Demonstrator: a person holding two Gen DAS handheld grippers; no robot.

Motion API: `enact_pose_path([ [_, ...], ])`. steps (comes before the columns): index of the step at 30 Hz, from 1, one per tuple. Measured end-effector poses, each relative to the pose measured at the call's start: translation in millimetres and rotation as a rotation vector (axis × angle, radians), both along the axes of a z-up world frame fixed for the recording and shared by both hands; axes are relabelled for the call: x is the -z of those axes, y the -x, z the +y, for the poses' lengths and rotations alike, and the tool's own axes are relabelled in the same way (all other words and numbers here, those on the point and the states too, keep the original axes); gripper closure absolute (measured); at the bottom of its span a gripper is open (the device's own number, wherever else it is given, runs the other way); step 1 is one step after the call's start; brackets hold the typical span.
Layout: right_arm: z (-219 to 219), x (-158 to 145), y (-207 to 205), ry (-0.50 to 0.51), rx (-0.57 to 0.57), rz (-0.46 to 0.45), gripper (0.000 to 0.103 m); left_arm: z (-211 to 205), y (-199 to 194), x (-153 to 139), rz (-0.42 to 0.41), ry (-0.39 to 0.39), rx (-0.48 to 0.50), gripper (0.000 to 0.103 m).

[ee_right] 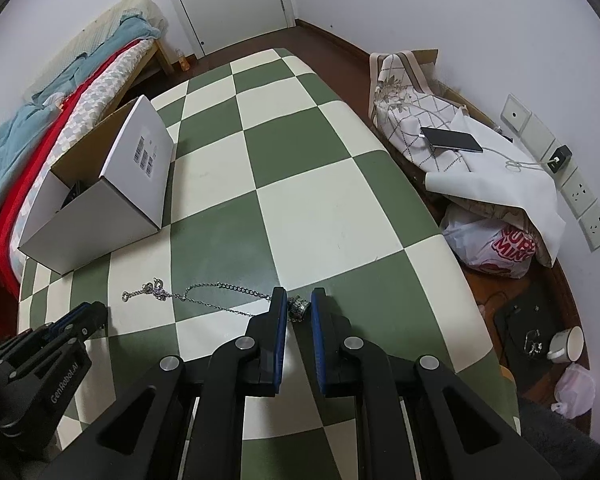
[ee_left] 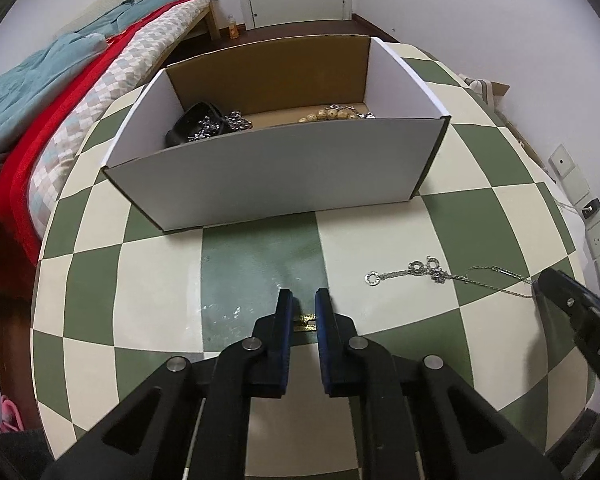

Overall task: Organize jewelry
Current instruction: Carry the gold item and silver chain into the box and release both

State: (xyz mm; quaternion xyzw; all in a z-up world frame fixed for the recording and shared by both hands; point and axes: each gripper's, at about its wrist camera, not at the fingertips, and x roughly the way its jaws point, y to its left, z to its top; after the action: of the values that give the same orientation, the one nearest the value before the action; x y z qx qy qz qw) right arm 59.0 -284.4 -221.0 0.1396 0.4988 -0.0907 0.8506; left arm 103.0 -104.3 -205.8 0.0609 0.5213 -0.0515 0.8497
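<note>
A white cardboard box [ee_left: 276,168] stands on the green-and-cream checked table [ee_left: 380,248]. Inside lie a black item with silver chain [ee_left: 204,122] and a beaded piece [ee_left: 332,114]. A silver chain necklace [ee_left: 424,272] lies flat on the table right of my left gripper; it also shows in the right wrist view [ee_right: 204,294]. My left gripper [ee_left: 304,300] is slightly open and empty, low over the table in front of the box. My right gripper [ee_right: 298,300] is slightly open, its fingers on either side of the chain's bunched end [ee_right: 298,307].
A bed with blue and red bedding [ee_left: 52,92] runs along the table's left edge. To the right are a cushion with a phone [ee_right: 452,140], a plastic bag [ee_right: 496,248], wall sockets [ee_right: 580,196] and a cup on the floor [ee_right: 568,344].
</note>
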Motion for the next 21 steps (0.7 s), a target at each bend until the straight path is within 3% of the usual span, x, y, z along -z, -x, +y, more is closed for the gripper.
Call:
enact_pose_path([
  [7,8,-20,-2,-0.015,-0.020,-0.044,0.090,11,5,-16,-0.032,0.003,-0.019,0.095],
  [21,48,-103,-15,-0.034,-0.134,-0.181,0.090,33,11,-99,-0.198,0.040,-0.047,0.095],
])
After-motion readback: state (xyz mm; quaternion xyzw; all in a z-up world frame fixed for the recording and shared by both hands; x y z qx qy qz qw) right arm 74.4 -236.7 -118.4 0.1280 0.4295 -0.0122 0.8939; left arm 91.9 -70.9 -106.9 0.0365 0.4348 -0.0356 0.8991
